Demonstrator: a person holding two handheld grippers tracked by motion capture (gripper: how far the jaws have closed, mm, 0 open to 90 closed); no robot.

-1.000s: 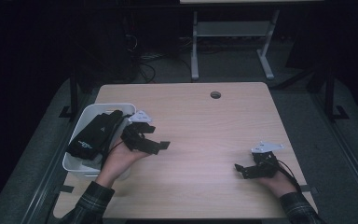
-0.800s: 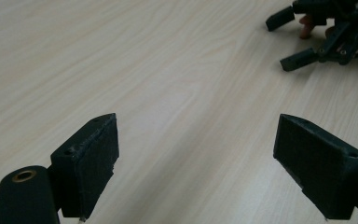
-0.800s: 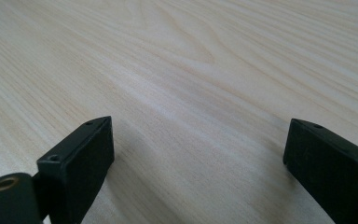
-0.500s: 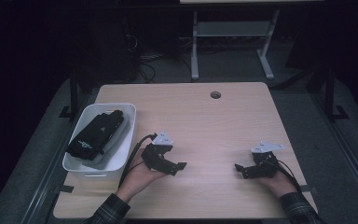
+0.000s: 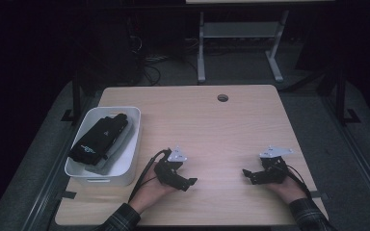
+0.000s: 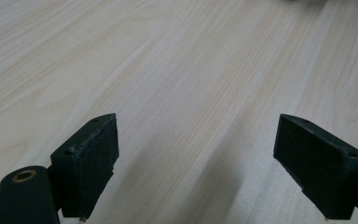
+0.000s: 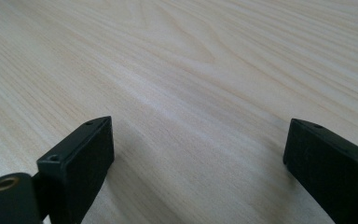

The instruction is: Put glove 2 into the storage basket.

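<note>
A white tray (image 5: 130, 150) stands at the table's left edge with a black pouch (image 5: 99, 138) lying in it on something grey. My left gripper (image 5: 187, 183) rests low over the wood to the right of the tray, open, with bare table between its jaws (image 6: 196, 158). My right gripper (image 5: 248, 175) sits near the table's front right, also open over bare wood (image 7: 198, 161). Both point toward the table's middle.
The light wooden table (image 5: 212, 125) has a round cable hole (image 5: 222, 97) near its far edge. Beyond it stands a metal-legged frame (image 5: 241, 38) on a dark floor with cables. Each forearm comes in from the bottom edge.
My left gripper has come away from the tray, moving right and toward the front edge, and now rests on the table. The pouch stays in the tray. The right gripper barely moved.
</note>
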